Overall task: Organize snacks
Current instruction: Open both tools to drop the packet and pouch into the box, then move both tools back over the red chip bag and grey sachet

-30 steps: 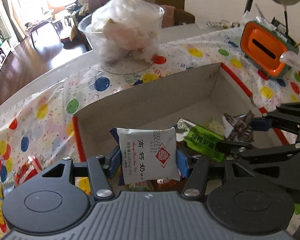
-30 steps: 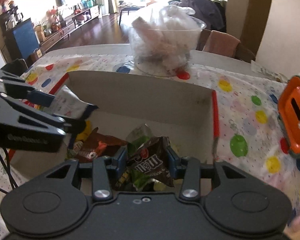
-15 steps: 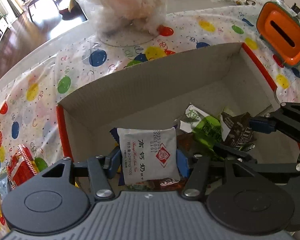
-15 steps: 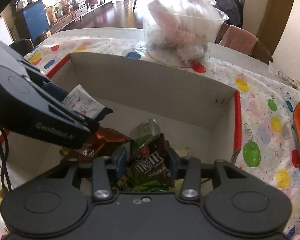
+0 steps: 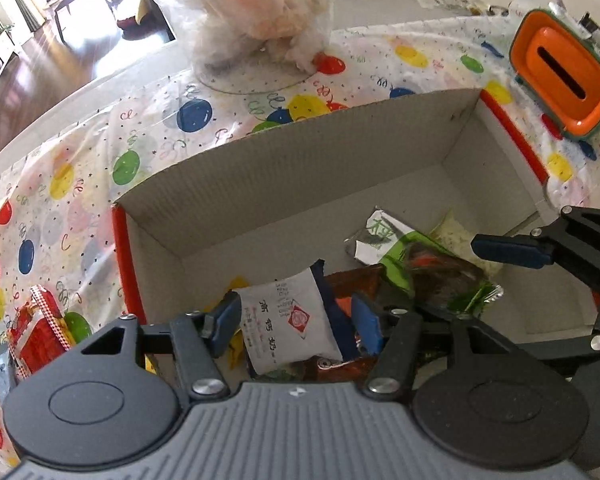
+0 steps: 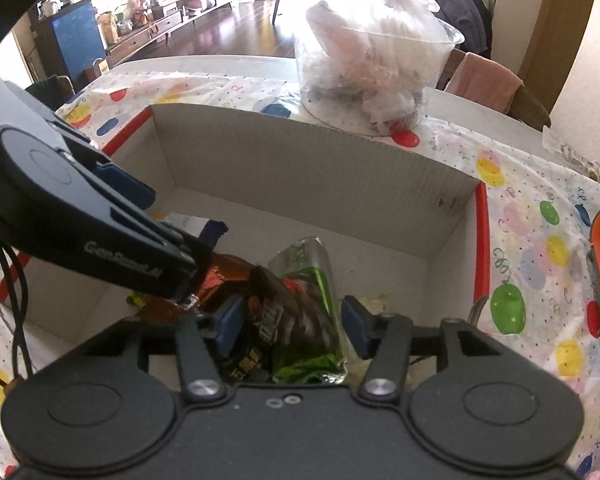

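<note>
Both grippers are down inside the cardboard box (image 5: 300, 168) on the tabletop (image 5: 100, 120), over the snack pile. Left gripper (image 5: 296, 322): fingers spread, w/ the white milk-candy sachet (image 5: 288, 320) lying tilted between them, not pinched; it rests on the pile, partly over a brown wrapper (image 5: 352, 284). Right gripper (image 6: 292, 320): fingers also spread, the dark M&M's pack (image 6: 288, 312) loose in the gap, on top of a green packet (image 6: 316, 280). So both items look dropped in; judged step = letting go & pulling out. Risks from here: the blue pads sit close to the wrappers on both sides, so lifting out at an angle could snag a crinkly edge & drag a pack back out or flick it over the box wall. The two tools are very near each other (left one crosses the right wrist view just beside the right fingers), so a careless retreat could knock them together. A red-white pack (image 5: 36, 328) lies outside the box on the cloth at left, so more is left to sort; reaching for it too low could catch the box's red rim (image 5: 126, 264) & shove the box toward the clear tub (image 6: 372, 60) or the orange container (image 5: 560, 68).
</note>
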`<state>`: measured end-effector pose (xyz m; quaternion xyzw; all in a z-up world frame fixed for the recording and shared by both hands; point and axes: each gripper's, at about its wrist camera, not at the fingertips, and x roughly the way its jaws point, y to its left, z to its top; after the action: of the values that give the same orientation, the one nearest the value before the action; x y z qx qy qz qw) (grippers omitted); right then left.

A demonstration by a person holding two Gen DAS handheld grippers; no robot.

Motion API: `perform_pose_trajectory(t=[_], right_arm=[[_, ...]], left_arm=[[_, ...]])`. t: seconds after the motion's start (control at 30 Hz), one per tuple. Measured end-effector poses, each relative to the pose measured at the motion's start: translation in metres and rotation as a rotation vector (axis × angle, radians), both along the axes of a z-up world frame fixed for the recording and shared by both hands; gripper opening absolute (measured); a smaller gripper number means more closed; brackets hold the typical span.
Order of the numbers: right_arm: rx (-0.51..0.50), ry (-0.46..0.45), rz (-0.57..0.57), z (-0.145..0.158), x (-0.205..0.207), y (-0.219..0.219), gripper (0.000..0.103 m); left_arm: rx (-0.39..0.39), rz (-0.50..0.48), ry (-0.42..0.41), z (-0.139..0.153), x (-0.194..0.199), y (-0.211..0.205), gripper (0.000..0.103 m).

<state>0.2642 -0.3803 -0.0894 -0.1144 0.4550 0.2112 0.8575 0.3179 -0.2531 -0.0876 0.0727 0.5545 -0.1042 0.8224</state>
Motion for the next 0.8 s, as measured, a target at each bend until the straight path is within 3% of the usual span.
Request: perform_pose_trajectory(t=[0.43,0.8], right_arm=[[0.101,-0.028,-0.055,0.029,-0.023,-0.013,0.072],[0.202,-0.100,-0.043,0.064,-0.052,-0.001,0.085]], left_arm=[[-0.097,0.008,-0.124,0.034,-0.038,0.026,0.066],[-0.118,0.021,-0.243,0.063,-0.081,0.059,0.070]])
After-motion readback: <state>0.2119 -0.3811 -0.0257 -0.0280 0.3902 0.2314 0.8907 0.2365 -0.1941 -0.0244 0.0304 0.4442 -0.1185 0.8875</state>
